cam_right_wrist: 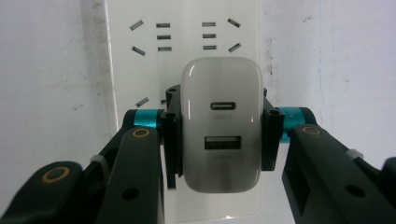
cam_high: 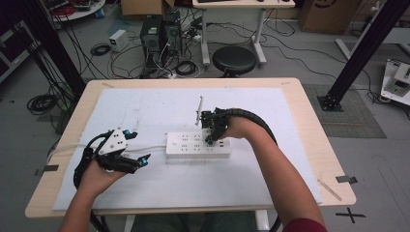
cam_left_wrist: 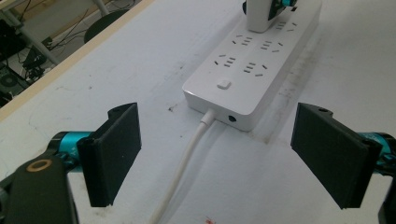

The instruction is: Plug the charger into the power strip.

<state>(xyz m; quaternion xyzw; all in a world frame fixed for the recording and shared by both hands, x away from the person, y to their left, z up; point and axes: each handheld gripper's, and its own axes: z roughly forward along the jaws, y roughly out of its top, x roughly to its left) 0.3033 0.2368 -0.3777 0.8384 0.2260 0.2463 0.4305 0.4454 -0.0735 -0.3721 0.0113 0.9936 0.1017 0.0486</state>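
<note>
High view, left to right: the left gripper (cam_high: pixel 143 160) lay low over the white mat (cam_high: pixel 145 104) near the table's (cam_high: pixel 309 121) left edge, held in the person's left hand (cam_high: pixel 99 174), its jaws spread wide with nothing between them, aimed toward the white power strip (cam_high: pixel 186 145). A white cord (cam_high: pixel 154 146) ran from the strip's left end toward that gripper. The power strip lay flat near the middle of the mat, long side across the table. At its right portion the right gripper (cam_high: pixel 211 140) pointed down onto it, held in the right hand (cam_high: pixel 237 128). Left gripper view: the strip's switch (cam_left_wrist: pixel 224 84) and cord socket faced the camera, the strip well apart from both jaws, with a white charger (cam_left_wrist: pixel 259 16) standing on its far end. Right gripper view: the charger (cam_right_wrist: pixel 222 126), showing two ports on its top face, sat upright on the strip (cam_right_wrist: pixel 187 28), clamped on both sides between the right gripper's (cam_right_wrist: pixel 219 133) pads (cam_right_wrist: pixel 172 140).
</note>
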